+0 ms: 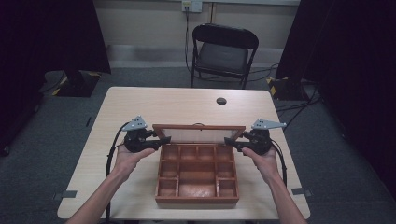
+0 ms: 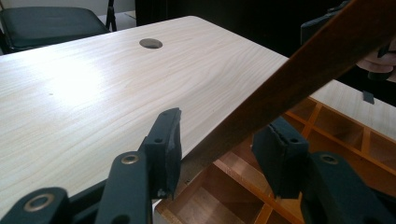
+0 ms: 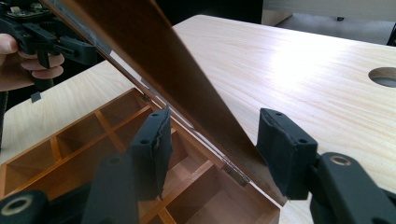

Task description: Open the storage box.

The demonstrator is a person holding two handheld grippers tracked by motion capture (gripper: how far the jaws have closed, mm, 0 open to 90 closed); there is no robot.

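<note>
From the high view, you have a brown wooden compartment box (image 1: 197,175) sitting near the front middle of the pale wood-grain table (image 1: 140,100), its hinged wooden lid with a light panel (image 1: 198,134) raised upright along the far edge of the box. Your left gripper (image 1: 161,140) is at the lid's left end and your right gripper (image 1: 229,141) is at its right end, each held in one of your hands, with a grey three-cornered plate on top and a black cable trailing back. Beyond the table stands a black folding chair (image 1: 223,51), and a round cable hole (image 1: 221,101) sits in the tabletop near the far edge. In the left gripper view, your left gripper's (image 2: 219,140) jaws stand apart, one on each side of the lid's wooden frame (image 2: 299,79), which runs slantwise between them; whether either pad touches the wood cannot be told. The open compartments (image 2: 233,186) lie below the jaws, and the cable hole (image 2: 151,43) shows farther off on the table (image 2: 93,93). In the right gripper view, your right gripper's (image 3: 212,140) jaws are likewise apart and straddle the lid (image 3: 163,70) just above its hinge, not pressed onto it as far as can be seen. The box (image 3: 74,144) lies open below, and your other hand with the left gripper (image 3: 88,50) is at the lid's far end.
</note>
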